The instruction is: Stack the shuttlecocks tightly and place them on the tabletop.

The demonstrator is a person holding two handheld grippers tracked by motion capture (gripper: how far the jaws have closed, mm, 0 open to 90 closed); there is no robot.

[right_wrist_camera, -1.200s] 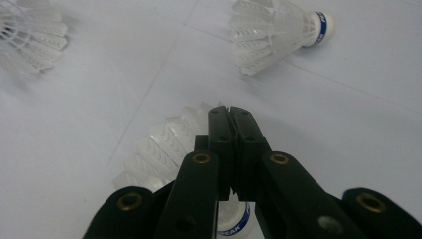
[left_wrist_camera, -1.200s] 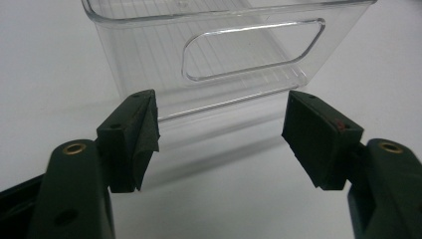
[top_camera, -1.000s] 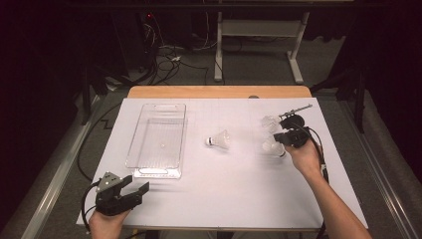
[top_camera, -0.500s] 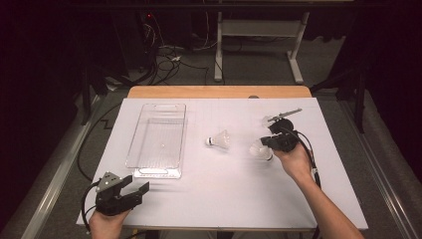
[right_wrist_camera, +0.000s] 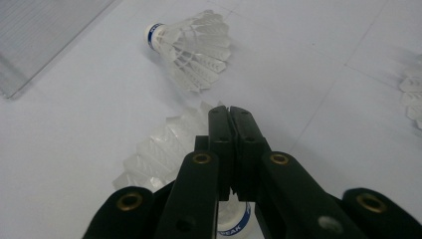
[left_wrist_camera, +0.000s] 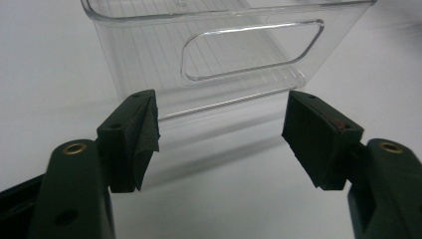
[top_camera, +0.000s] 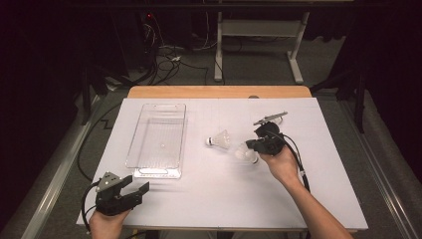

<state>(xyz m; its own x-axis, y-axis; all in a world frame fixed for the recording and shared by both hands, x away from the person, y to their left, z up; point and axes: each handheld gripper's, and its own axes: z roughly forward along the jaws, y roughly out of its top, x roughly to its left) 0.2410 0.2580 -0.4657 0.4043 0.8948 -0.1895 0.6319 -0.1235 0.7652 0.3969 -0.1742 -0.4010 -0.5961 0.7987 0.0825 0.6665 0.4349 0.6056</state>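
The right gripper [top_camera: 255, 145] is clenched on the feather skirt of a shuttlecock [top_camera: 245, 152]. In the right gripper view its two black jaws stand pressed together, the held shuttlecock [right_wrist_camera: 159, 152] hanging under them with its white feathers fanning out to the left of the jaws and its cork base, ringed by a blue band, tucked low beneath them. A second shuttlecock [top_camera: 219, 140] lies on its side just beyond and to the left of those jaws, near but apart from the held one; in the right gripper view this second shuttlecock [right_wrist_camera: 191, 42] rests straight ahead of the jaw tips, cork end pointing away to the left. At the right edge of that view, part of another feathered skirt [right_wrist_camera: 412, 94] shows, too cropped to tell more.

The left gripper [top_camera: 130, 191] is released, its jaws wide apart with nothing between them, resting low at the near left of the table. Directly ahead of it stands a clear bin [left_wrist_camera: 224, 55], the near wall with its cut-out handle facing the jaws; the bin [top_camera: 157, 140] lies well to the left of the right gripper.

A white sheet [top_camera: 209, 199] covers the table, with a strip of bare wood [top_camera: 199, 92] at the far edge. Beyond it the room is dark, with tangled cables [top_camera: 169, 55] on the floor and a white stand [top_camera: 259, 35].
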